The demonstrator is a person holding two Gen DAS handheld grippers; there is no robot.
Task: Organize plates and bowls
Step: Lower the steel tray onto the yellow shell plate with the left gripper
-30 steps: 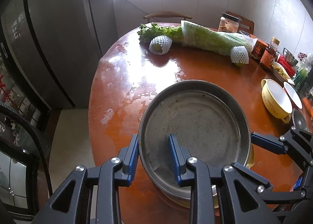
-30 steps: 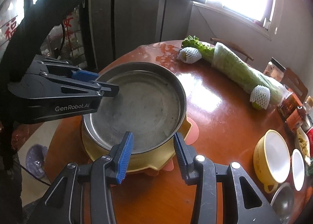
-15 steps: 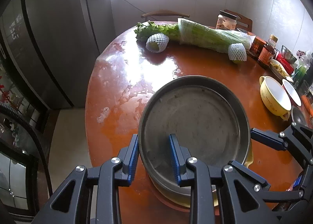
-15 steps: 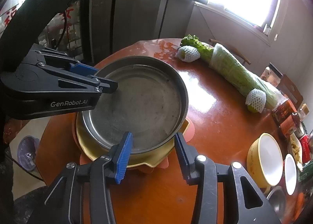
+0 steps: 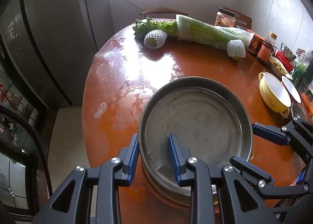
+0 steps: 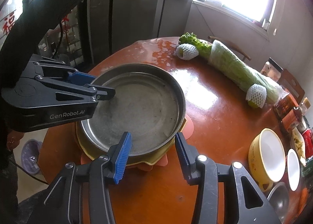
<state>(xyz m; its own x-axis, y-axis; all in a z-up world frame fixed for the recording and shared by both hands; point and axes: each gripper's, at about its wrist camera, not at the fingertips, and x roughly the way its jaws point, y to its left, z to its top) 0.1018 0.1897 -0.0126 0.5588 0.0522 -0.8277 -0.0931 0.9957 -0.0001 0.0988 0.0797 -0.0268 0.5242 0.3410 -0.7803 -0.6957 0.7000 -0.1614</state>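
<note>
Our left gripper (image 5: pixel 153 157) clamps the rim of the steel plate (image 5: pixel 195 124), nested atop a yellow dish (image 6: pixel 137 162) on the tabletop (image 6: pixel 215 118). Our right gripper (image 6: pixel 152 155), jaws just widening, straddles the near rim without pressing. Stiff, light, slick metal: we judge the rim the best hold

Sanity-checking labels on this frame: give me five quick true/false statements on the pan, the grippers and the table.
1. The left gripper clamps the metal pan by its rim. True.
2. The pan sits directly on the table. False: it rests on a yellow dish.
3. The right gripper grips the pan. False: its jaws straddle the rim, apart.
4. The yellow bowl is upside down. False: it is upright.
5. Two foam-netted fruits lie beside wrapped greens. True.
</note>
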